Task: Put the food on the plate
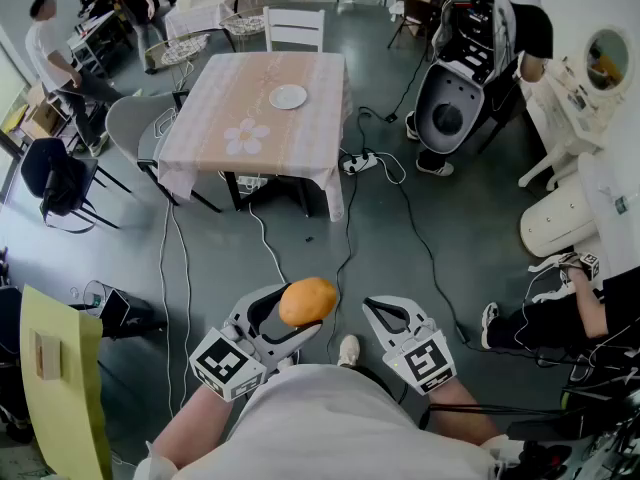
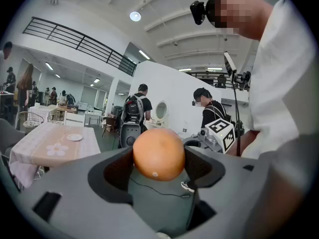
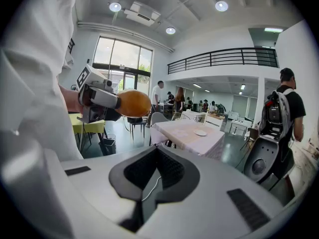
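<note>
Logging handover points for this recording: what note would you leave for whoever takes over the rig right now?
Left hand-held gripper: shut on the round orange food, held in the air in front of the person.
Right hand-held gripper: jaws together, nothing between them.
Plate: looks empty, on the pink-clothed table, across the floor ahead.
Done: food is in the grip.
Left: carry it to the table and set it on the plate.
</note>
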